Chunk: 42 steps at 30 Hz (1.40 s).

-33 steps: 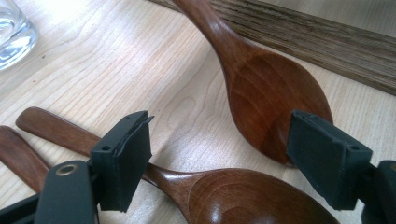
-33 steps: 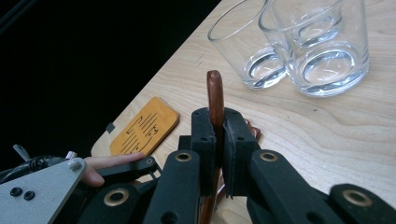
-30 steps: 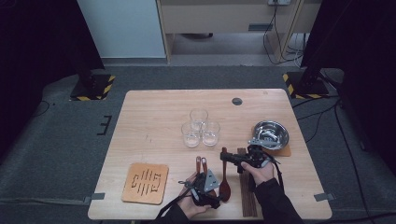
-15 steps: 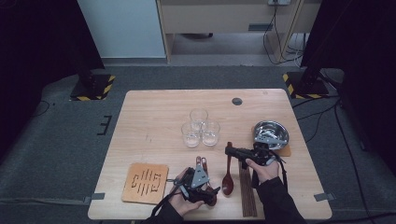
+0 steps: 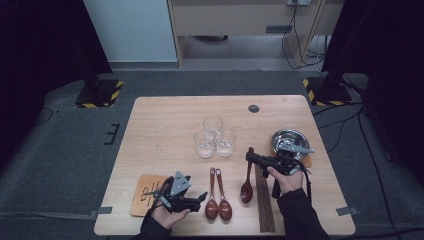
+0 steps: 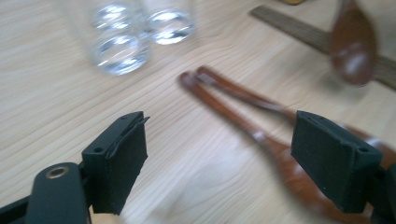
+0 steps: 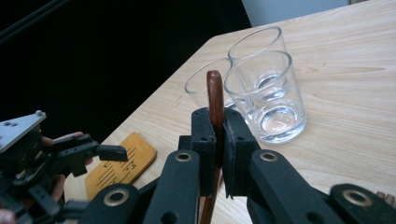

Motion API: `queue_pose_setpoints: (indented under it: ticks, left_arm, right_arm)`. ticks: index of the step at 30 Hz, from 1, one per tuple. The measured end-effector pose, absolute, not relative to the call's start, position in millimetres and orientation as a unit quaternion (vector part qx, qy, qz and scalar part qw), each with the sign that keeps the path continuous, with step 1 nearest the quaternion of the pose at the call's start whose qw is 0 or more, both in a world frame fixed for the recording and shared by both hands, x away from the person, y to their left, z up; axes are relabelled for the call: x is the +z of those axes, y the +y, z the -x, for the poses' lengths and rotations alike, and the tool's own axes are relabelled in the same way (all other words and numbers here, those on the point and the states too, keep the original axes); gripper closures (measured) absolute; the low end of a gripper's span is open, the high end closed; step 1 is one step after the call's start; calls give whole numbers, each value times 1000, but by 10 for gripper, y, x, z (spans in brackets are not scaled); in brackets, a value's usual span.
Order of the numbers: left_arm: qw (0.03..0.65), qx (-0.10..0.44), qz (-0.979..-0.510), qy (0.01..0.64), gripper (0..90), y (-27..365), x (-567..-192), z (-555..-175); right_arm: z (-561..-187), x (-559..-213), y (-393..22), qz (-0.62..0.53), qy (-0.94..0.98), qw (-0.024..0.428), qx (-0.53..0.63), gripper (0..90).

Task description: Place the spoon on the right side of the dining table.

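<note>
1. The right gripper (image 5: 251,156) pinches a brown wooden spoon (image 5: 248,176) by the upper end of its handle, its jaws pressed tight on either side; the right gripper view (image 7: 215,140) shows the rounded handle tip (image 7: 214,100) sticking up between the pads.
2. The spoon's long axis runs nearly away-and-toward the person in the high view: handle tip toward the glasses, bowl toward the near edge. The bowl (image 5: 246,191) hangs lower than the handle, just left of the dark chopsticks (image 5: 265,200).
3. It is glossy, reddish-brown, with a slim handle and an oval bowl.
4. Two like spoons (image 5: 218,196) lie side by side on the table (image 5: 160,125), bowls toward the person, handles meeting near the far end.
5. The left gripper (image 5: 199,198) sits just left of that pair, beside the wooden coaster (image 5: 145,192). Its jaws have just been opening and now stand spread with nothing clamped; in the left gripper view (image 6: 217,154) the pair lies on the table beyond the pads.
6. A second ago the left gripper was among the spoons with jaws together; it has since drawn back to the left. The right gripper has barely shifted.
7. Three clear drinking glasses (image 5: 214,136) cluster mid-table; a steel bowl (image 5: 290,141) sits behind the right hand.
</note>
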State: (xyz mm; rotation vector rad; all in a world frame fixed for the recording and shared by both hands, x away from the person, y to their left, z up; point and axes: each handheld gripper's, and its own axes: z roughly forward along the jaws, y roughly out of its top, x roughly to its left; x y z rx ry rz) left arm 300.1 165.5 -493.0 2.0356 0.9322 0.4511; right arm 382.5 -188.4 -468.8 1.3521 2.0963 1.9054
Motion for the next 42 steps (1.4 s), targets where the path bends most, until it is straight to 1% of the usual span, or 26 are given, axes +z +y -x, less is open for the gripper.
queue_pose_setpoints:
  ticks: [9, 16, 20, 27, 42]
  left_arm:
    - [390, 204, -778, 448, 160, 2249, -5017, -3089]
    - [369, 213, -767, 479, 156, 2532, -5105, -3113]
    - [359, 214, -771, 481, 152, 2587, -5149, -3127]
    - [344, 212, -782, 475, 148, 2565, -5214, -3138]
    - [339, 209, -782, 480, 137, 2582, -5275, -3152]
  right_arm:
    - [-3838, -4677, -1906, -433, 667, 13, 606, 850]
    - [-3854, -4660, -1926, -434, 664, 23, 608, 850]
    - [-3869, -4614, -1934, -432, 659, 30, 616, 850]
    - [-3906, -4531, -1974, -433, 649, 47, 623, 850]
    - [-4009, -4442, -2055, -445, 624, 76, 637, 850]
